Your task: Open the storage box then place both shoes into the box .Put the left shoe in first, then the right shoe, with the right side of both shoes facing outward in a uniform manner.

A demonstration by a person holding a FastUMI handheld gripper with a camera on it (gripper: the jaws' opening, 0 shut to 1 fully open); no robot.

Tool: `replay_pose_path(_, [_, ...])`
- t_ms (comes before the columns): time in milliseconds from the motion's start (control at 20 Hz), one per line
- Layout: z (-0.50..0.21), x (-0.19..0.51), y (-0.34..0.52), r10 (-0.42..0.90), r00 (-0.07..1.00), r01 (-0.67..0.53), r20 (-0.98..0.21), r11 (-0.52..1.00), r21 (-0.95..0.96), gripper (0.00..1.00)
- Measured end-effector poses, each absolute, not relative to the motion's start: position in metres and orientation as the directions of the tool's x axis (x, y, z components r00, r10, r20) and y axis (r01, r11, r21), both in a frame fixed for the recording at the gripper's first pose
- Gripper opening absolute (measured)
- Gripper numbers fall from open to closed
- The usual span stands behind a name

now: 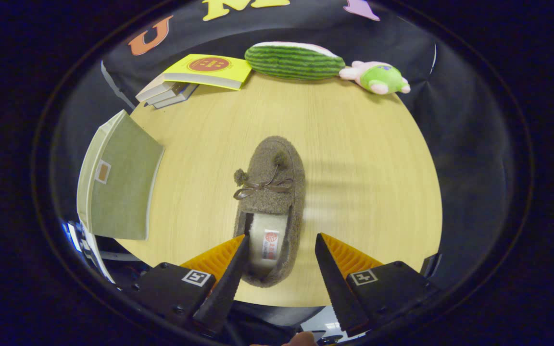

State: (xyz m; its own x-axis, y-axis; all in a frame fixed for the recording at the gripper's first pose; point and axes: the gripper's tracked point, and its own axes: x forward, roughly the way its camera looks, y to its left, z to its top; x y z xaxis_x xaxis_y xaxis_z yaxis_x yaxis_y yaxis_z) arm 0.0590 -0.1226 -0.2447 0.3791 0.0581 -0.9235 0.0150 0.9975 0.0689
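Fuzzy brown moccasin slipper, with a thin ribbon bow and two small pompoms on top, lies on a round pale wood-grain table, toe pointing away from the camera and heel nearest it. The gripper hangs over the heel with its two fingers spread apart, one on each side of the heel opening; they grip nothing. The finger on the left of the picture looks level with or touching the heel's rim, while the other stands clear of the slipper's side, with bare table between.

Off to the left of the slipper, at the table's edge, stands an olive-green fabric storage box with a cream rim and a small tag on its front panel. It looks shut or folded, though whether a lid is in place is hard to tell. Beyond the slipper, along the far edge, sit a stack of books with a yellow cover on top, a green striped watermelon-shaped cushion, and a small pink and green plush toy.

Risks from here: the soft heel wall may fold under the fingers, so the slipper could slip loose or swing when lifted. With the fingers sitting unevenly, closing them may shove the slipper sideways. If the box is unopened, picking up a shoe now breaks the required order. Which foot this slipper fits is not clear either, so it may go in out of turn
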Motion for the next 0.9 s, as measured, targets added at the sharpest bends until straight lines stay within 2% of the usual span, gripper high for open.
replay_pose_path(300, [-0.271, 0.069, -0.126, 0.110, 0.332, 0.035, -0.937, 0.991, 0.129, 0.89])
replay_pose_path(500, [-0.275, 0.076, -0.123, 0.130, 0.328, 0.034, -0.936, 0.988, 0.149, 0.81])
replay_pose_path(650, [-0.278, 0.077, -0.128, 0.090, 0.335, 0.093, -0.938, 0.987, 0.128, 0.49])
replay_pose_path(700, [-0.278, 0.078, -0.131, 0.071, 0.338, 0.121, -0.939, 0.986, 0.118, 0.41])
replay_pose_path(750, [-0.276, 0.079, -0.130, 0.083, 0.337, 0.149, -0.938, 0.979, 0.140, 0.21])
replay_pose_path(800, [-0.272, 0.077, -0.123, 0.123, 0.339, 0.175, -0.933, 0.966, 0.191, 0.11])
replay_pose_path(850, [-0.269, 0.076, -0.118, 0.162, 0.337, 0.205, -0.927, 0.949, 0.240, 0.06])
replay_pose_path(900, [-0.265, 0.074, -0.114, 0.195, 0.335, 0.232, -0.922, 0.931, 0.281, 0.07])
